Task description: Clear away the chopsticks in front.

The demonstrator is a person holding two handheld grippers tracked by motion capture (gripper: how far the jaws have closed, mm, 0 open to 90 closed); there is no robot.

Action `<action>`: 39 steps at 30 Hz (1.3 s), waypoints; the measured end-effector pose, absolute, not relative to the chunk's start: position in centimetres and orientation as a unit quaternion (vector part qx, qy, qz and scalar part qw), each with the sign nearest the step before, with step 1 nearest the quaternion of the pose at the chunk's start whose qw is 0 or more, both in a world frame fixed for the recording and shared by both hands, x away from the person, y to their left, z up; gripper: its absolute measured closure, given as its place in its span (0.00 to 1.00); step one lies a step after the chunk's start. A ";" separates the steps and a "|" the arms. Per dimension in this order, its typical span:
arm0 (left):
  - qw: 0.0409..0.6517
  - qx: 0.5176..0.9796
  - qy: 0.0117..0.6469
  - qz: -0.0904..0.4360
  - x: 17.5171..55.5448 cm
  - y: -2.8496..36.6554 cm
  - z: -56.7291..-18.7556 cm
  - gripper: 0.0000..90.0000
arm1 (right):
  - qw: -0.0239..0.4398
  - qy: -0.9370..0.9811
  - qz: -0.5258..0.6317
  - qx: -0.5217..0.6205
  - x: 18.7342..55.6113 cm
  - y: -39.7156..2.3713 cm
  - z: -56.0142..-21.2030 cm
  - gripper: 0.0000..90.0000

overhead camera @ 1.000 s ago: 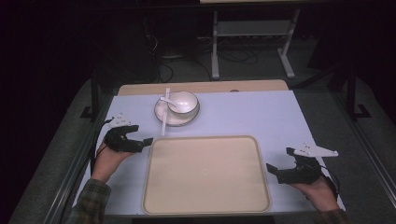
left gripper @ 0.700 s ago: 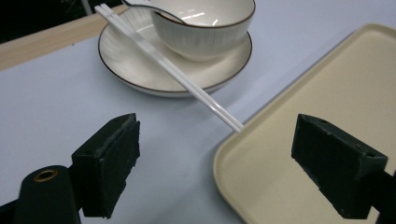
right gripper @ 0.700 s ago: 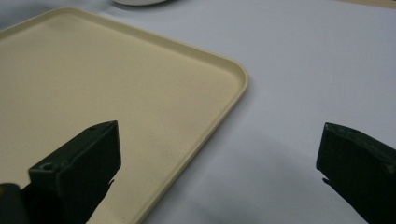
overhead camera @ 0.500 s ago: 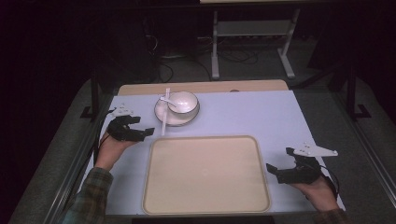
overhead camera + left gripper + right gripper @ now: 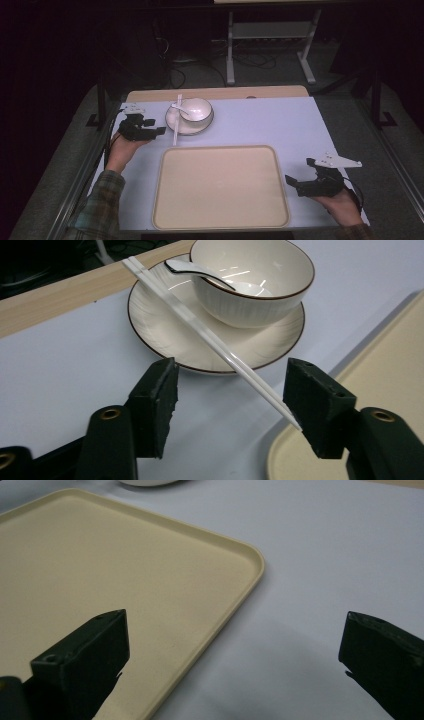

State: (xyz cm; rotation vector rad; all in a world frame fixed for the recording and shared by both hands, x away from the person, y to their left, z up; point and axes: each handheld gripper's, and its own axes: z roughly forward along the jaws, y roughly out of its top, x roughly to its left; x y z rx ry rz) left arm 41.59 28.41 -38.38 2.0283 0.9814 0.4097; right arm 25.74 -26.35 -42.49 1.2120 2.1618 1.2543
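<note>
A white bowl [image 5: 196,109] [image 5: 250,275] with a spoon [image 5: 179,107] [image 5: 195,271] in it stands on a white plate [image 5: 197,127] [image 5: 165,325] at the far left of the table. White chopsticks [image 5: 176,120] [image 5: 200,330] lie across the plate's left rim. My left gripper [image 5: 155,131] [image 5: 230,385] sits just left of the plate; its jaws have just been closing. They stand apart around the chopsticks' near end, which lies close by one pad. My right gripper [image 5: 295,182] [image 5: 235,625] rests open at the beige tray's [image 5: 220,187] [image 5: 125,570] right edge, with nothing between its jaws.
The tray [image 5: 390,355] lies at the front middle of the pale blue table top [image 5: 280,125]. A wooden strip [image 5: 220,93] runs along the table's far edge. Dark floor, cables and a white stand [image 5: 270,35] lie beyond.
My left gripper has moved away from the person and right, up to the plate and chopsticks, and its jaws have narrowed. The right gripper has stayed put.
</note>
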 end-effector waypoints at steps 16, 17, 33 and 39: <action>0.387 0.804 0.418 0.168 44.4 27.6 -38.7 0.84 | 0.180 0.765 0.443 0.432 25.7 -26.4 -42.5 0.00; 0.386 0.805 0.419 0.167 44.5 27.5 -38.7 0.87 | 0.180 0.765 0.443 0.432 25.7 -26.4 -42.5 0.00; 0.400 0.780 0.451 0.167 47.0 27.1 -41.1 1.00 | 0.178 0.765 0.443 0.432 25.8 -26.4 -42.5 0.00; 0.390 0.786 0.446 0.174 47.9 25.9 -40.9 1.00 | 0.178 0.766 0.442 0.432 25.8 -26.3 -42.6 0.00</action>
